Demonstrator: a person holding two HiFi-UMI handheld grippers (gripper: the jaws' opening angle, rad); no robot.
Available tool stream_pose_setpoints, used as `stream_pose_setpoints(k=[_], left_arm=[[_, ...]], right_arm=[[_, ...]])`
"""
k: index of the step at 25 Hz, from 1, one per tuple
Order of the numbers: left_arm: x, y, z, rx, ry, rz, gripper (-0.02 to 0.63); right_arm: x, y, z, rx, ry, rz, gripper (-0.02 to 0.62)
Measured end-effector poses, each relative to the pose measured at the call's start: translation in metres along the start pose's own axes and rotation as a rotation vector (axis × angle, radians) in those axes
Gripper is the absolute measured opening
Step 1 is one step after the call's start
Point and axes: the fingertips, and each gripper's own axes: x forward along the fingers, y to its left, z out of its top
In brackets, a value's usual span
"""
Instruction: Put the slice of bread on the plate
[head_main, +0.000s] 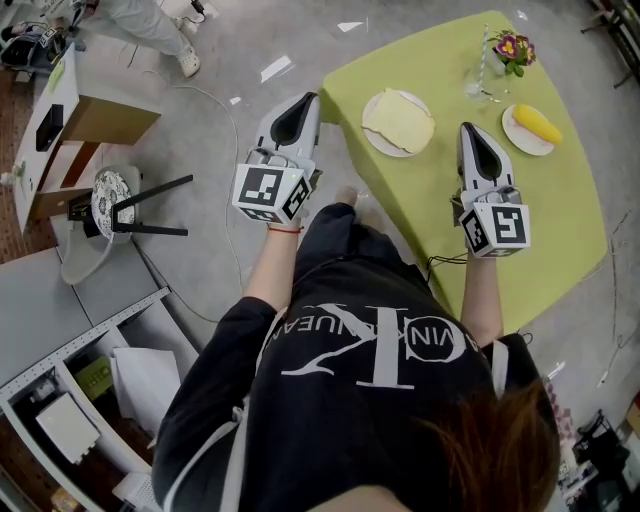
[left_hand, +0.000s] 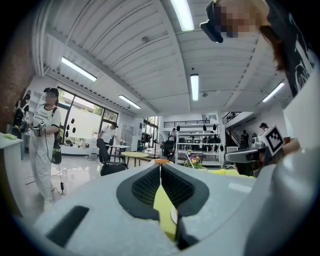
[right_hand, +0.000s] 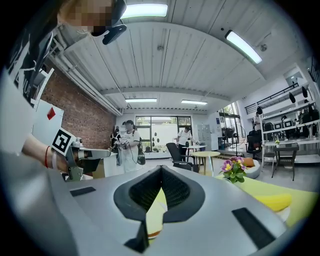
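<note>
Beside the left edge of the green table (head_main: 540, 230), the left gripper (head_main: 307, 98) is held level over the floor with its jaws pressed together and nothing gripped. In its own view the two dark pads are seen meeting at the tip, and only a sliver of the green tabletop shows beneath them. The right gripper (head_main: 467, 128) is held level above the table, and its jaws are likewise clenched on nothing, the pads being closed against each other in the right gripper view. The slice of bread (head_main: 400, 120) is found lying flat on a white plate (head_main: 374, 142) on the table, between the two gripper tips and touched by neither. A second plate (head_main: 514, 140) bearing a yellow object (head_main: 538, 125) is set just beyond the right gripper's tip, and a vase of flowers (head_main: 513, 47) stands near the far edge. The bread is shown plainly by the head view alone. What that view lacks is supplied by the gripper views: a brick wall (right_hand: 90, 120) and standing people (right_hand: 131, 145) are seen from the right gripper, with the flowers and the yellow object at its right. From the left gripper another standing person (left_hand: 45, 145) is seen by tall windows, and the right gripper at the picture's right edge.
</note>
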Motion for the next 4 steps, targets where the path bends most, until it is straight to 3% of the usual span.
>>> stream_pose_setpoints(k=[4], left_arm=[[-0.0014,0.0014,-0.0015,-0.002,0.002,0.002,0.018]], right_arm=[[0.0016,0.0009,0.0007,-0.001,-0.005,-0.002,0.0]])
